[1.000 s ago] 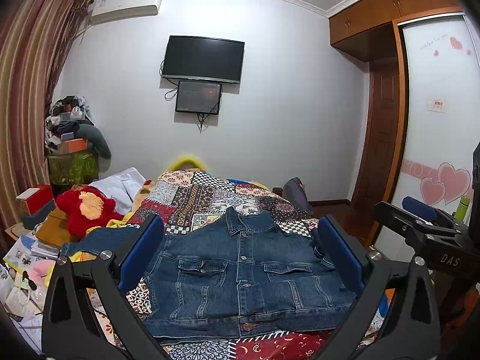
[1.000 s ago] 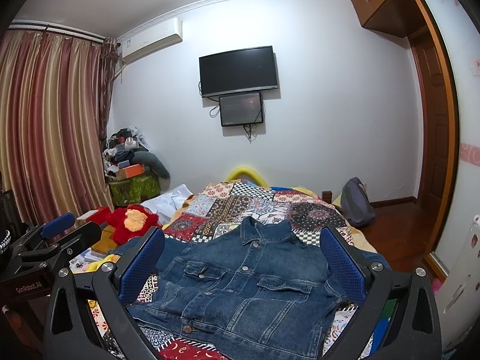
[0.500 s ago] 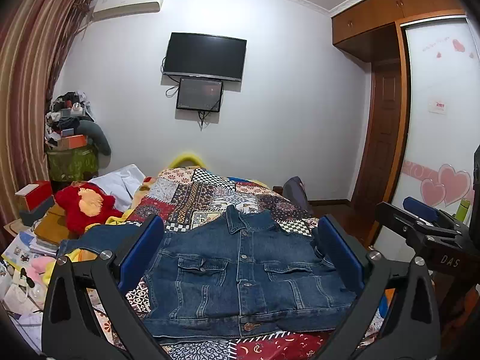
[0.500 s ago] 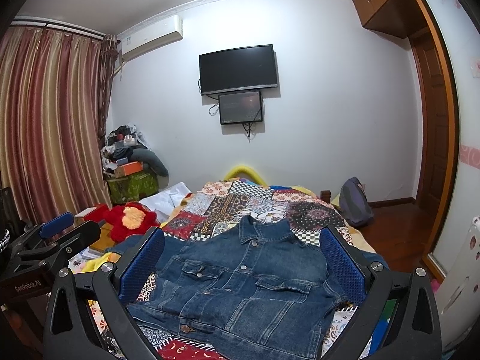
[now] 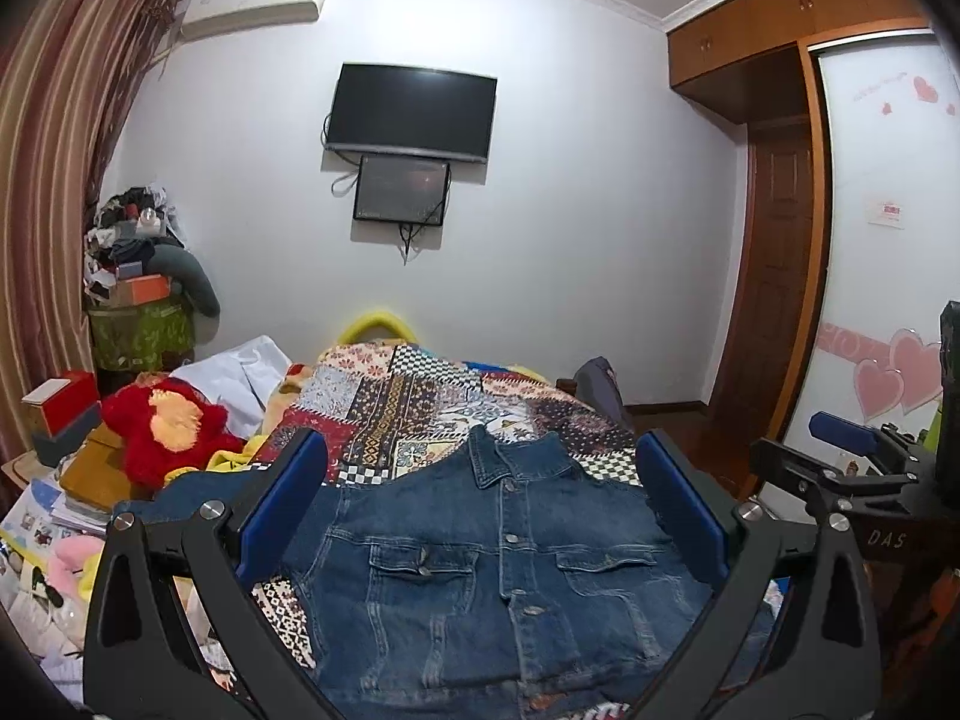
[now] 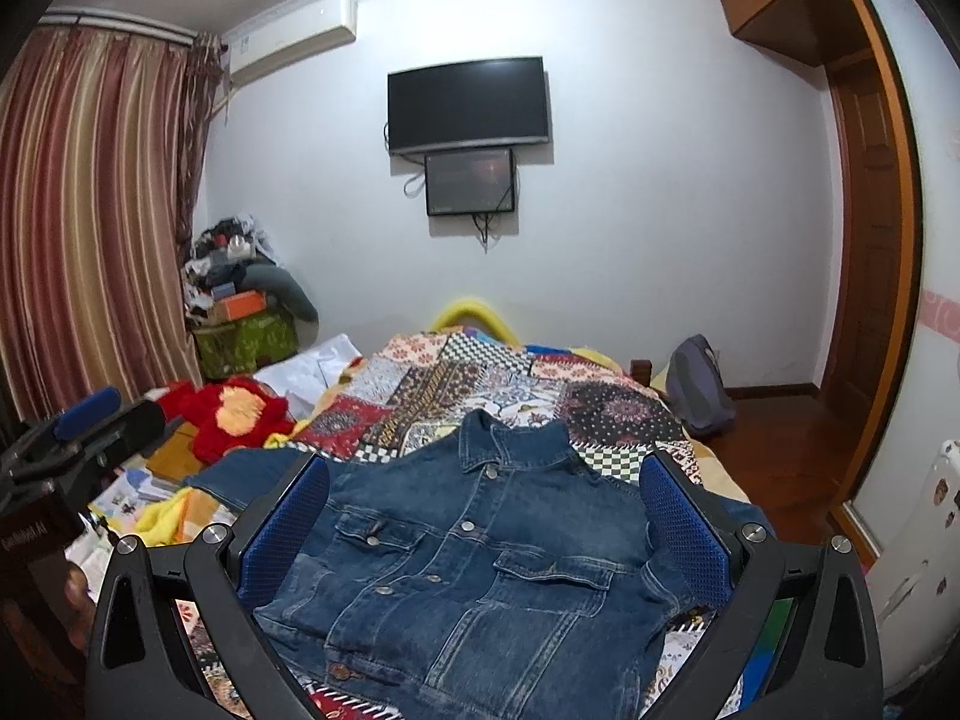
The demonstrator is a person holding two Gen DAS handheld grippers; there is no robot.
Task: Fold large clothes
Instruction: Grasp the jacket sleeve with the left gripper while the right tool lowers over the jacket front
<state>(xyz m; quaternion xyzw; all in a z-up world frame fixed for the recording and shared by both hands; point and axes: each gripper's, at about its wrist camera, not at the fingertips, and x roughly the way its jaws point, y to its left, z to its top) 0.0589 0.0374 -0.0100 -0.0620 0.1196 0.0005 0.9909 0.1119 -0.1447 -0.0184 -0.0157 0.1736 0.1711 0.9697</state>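
A blue denim jacket (image 5: 498, 570) lies face up and buttoned on a patchwork bedspread (image 5: 420, 408), collar pointing away from me. It also shows in the right wrist view (image 6: 480, 564); its left sleeve (image 6: 252, 474) stretches out to the left. My left gripper (image 5: 480, 504) is open and empty, held above the jacket's near half. My right gripper (image 6: 480, 516) is open and empty too, also above the jacket. The right gripper shows at the right edge of the left wrist view (image 5: 852, 468), the left gripper at the left edge of the right wrist view (image 6: 78, 426).
A red plush toy (image 5: 162, 426), boxes and books crowd the left side of the bed. A white cloth (image 5: 240, 366) lies behind the toy. A grey backpack (image 6: 699, 384) leans at the bed's right side. A wardrobe (image 5: 888, 240) stands on the right.
Both views have dipped slightly lower and closer over the jacket. The jacket has not moved and both grippers stay open.
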